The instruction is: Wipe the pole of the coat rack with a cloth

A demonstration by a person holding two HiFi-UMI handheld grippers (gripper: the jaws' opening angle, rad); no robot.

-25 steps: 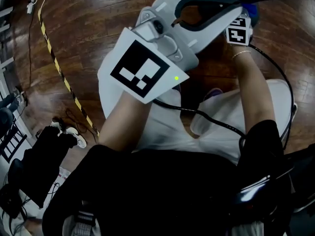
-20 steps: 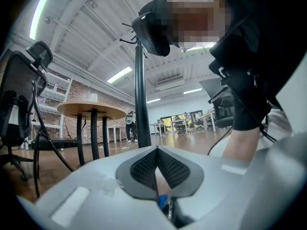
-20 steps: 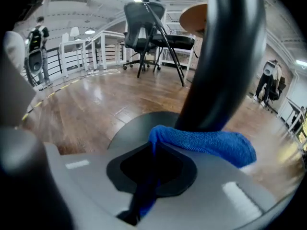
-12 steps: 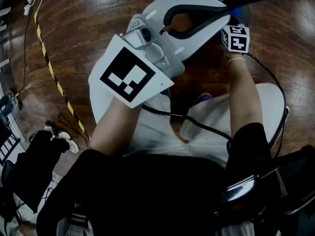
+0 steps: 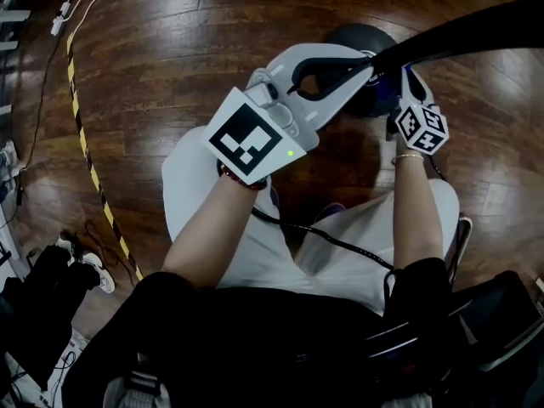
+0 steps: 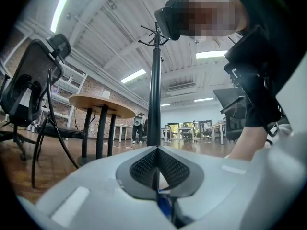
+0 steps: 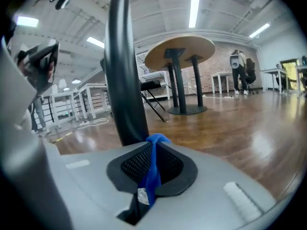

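Note:
The coat rack's black pole (image 5: 476, 32) slants across the head view down to its round dark base (image 5: 361, 36). My left gripper (image 5: 367, 59) is shut, its tips resting against the pole. In the left gripper view the pole (image 6: 154, 95) rises straight ahead of the shut left gripper (image 6: 156, 150), hooks at its top, with a scrap of blue low between the jaws. My right gripper (image 5: 401, 79) is shut on a blue cloth (image 7: 152, 176). The cloth's top sits right beside the pole (image 7: 122, 71), just ahead of the right gripper (image 7: 152, 145).
Wooden floor all round. A yellow-black tape line (image 5: 85, 143) and cables run along the left, with a black bag (image 5: 34, 296) at bottom left. A round wooden table (image 7: 180, 51) and an office chair (image 6: 33, 80) stand nearby. Desks and a person are far behind.
Both grippers have moved down the pole and away from my head; they look smaller now, and the rack's base has come into sight. Both stay shut.

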